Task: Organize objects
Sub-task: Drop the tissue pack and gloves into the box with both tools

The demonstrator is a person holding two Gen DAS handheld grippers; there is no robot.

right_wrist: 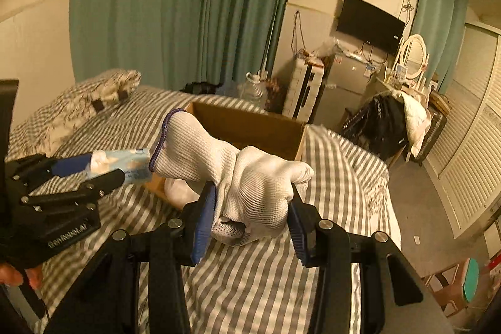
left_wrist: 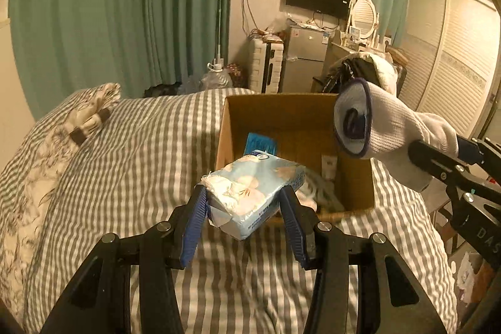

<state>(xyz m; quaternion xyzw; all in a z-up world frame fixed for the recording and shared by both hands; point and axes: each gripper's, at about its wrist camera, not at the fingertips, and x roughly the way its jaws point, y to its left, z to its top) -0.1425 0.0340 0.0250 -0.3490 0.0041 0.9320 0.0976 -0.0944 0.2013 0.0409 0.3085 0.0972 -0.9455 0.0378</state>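
Left gripper [left_wrist: 242, 202] pinching a tissue pack [left_wrist: 255, 187], jaws clamped on its near end, held just short of the box [left_wrist: 294, 115]. Right gripper [right_wrist: 250, 208] squeezing a bunched glove [right_wrist: 247, 177] above the bed [left_wrist: 156, 146]. Could snag the box rim or slip out mid-drop. Already some fabric and a blue packet [left_wrist: 260, 143] inside.

right tool [left_wrist: 436, 160] body, left wrist view: pale raised letters "das" near the frame's right edge, the rest cut off
left tool [right_wrist: 103, 169] body, right wrist view: white lettering that looks like "dasrobot.ai", first letters blurred
tissue pack [left_wrist: 256, 191] side: a line of small blue print, too small to read
label inside cardboard box [left_wrist: 299, 127]: white sticker, unreadable
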